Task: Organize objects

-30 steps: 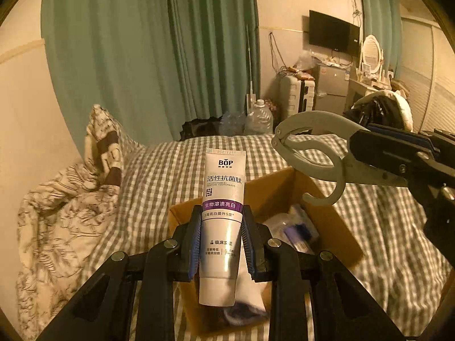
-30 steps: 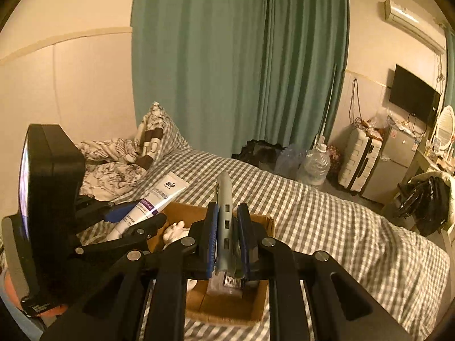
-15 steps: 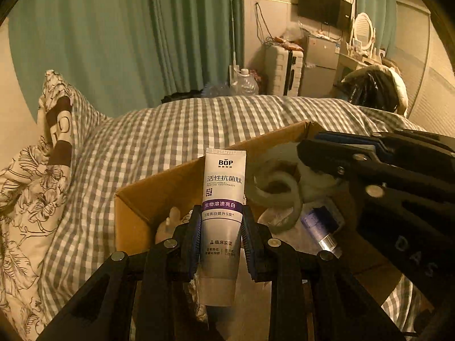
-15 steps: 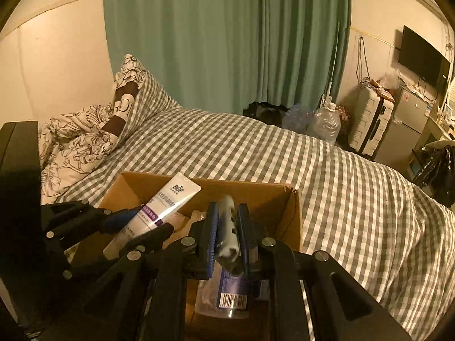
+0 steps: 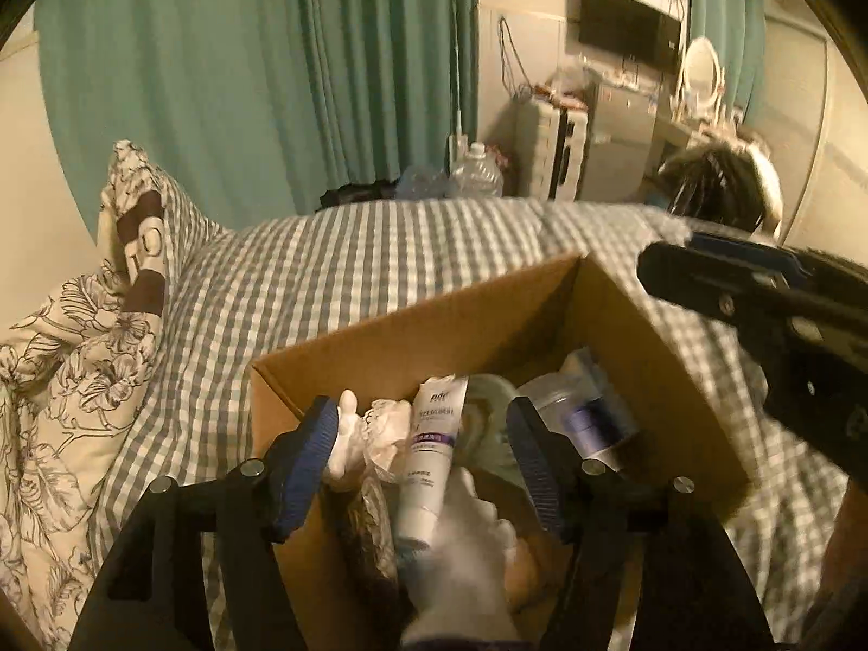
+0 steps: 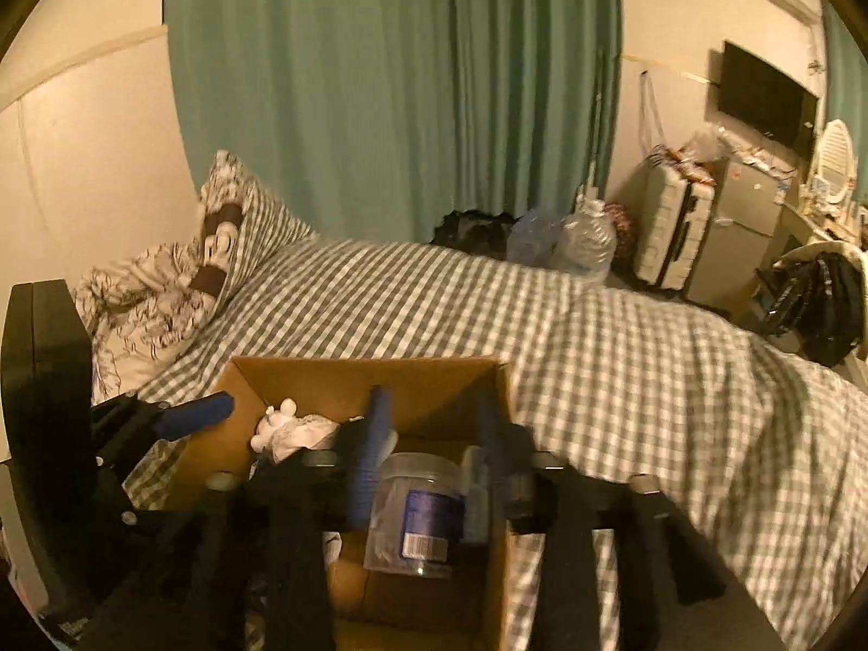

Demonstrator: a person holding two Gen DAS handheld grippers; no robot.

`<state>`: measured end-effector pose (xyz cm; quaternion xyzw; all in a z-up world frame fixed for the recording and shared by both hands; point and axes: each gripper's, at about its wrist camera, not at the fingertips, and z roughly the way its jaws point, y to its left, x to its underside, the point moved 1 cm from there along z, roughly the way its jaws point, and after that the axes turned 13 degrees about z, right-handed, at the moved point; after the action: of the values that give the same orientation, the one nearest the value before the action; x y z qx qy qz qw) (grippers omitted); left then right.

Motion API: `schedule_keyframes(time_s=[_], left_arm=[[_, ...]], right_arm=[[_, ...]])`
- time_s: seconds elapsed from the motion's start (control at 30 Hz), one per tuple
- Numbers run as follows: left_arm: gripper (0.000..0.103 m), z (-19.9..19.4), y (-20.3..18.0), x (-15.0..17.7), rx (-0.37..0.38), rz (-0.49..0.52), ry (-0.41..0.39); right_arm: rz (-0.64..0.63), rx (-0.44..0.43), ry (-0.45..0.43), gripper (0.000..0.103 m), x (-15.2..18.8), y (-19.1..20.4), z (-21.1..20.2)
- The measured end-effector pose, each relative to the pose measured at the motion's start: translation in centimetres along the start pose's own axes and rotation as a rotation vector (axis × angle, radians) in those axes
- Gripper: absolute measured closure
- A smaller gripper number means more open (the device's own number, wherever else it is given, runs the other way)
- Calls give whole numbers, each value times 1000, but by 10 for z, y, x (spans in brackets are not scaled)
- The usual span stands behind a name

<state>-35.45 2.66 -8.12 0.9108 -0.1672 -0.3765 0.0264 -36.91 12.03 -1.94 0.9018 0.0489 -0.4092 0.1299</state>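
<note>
An open cardboard box (image 5: 640,320) stands on the checked bed; it also shows in the right wrist view (image 6: 374,374). My left gripper (image 5: 426,423) is open over the box. The white toothpaste tube (image 5: 428,455) lies loose in the box between its fingers, beside white cloth items. My right gripper (image 6: 431,404) is open over the box. A clear plastic jar with a blue label (image 6: 417,515) lies in the box below it and also shows in the left wrist view (image 5: 586,423). The grey scissors (image 5: 488,417) lie in the box.
The checked duvet (image 6: 624,380) covers the bed around the box. Pillows (image 5: 135,249) lie at the left. Green curtains, water bottles (image 6: 586,244), a suitcase and a desk with a TV stand beyond the bed.
My left gripper opened and let the toothpaste tube drop into the box. My right gripper opened and let go of the grey scissors, which now lie in the box.
</note>
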Motion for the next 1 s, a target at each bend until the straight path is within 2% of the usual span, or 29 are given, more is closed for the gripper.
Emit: schedule_keyframes(time_s=[0.07, 0.2, 0.37, 0.63, 0.87, 1.0], left_arm=[[22, -20, 4, -3, -10, -23, -30], [14, -62, 10, -10, -53, -39, -98], [3, -123, 18, -24, -111, -52, -203], [0, -197, 15, -27, -162, -73, -333], [0, -234, -8, -18, -166, -45, -402], [0, -247, -23, -2, -208, -32, -425]], right_arm=[[14, 5, -27, 50, -5, -2, -18], [28, 12, -92, 31, -13, -2, -68], [37, 9, -174, 19, -20, 3, -122], [26, -11, -288, 1, -18, 7, -200], [-1, 4, -352, 0, -5, 1, -241], [-14, 39, -368, 0, 10, -6, -253]])
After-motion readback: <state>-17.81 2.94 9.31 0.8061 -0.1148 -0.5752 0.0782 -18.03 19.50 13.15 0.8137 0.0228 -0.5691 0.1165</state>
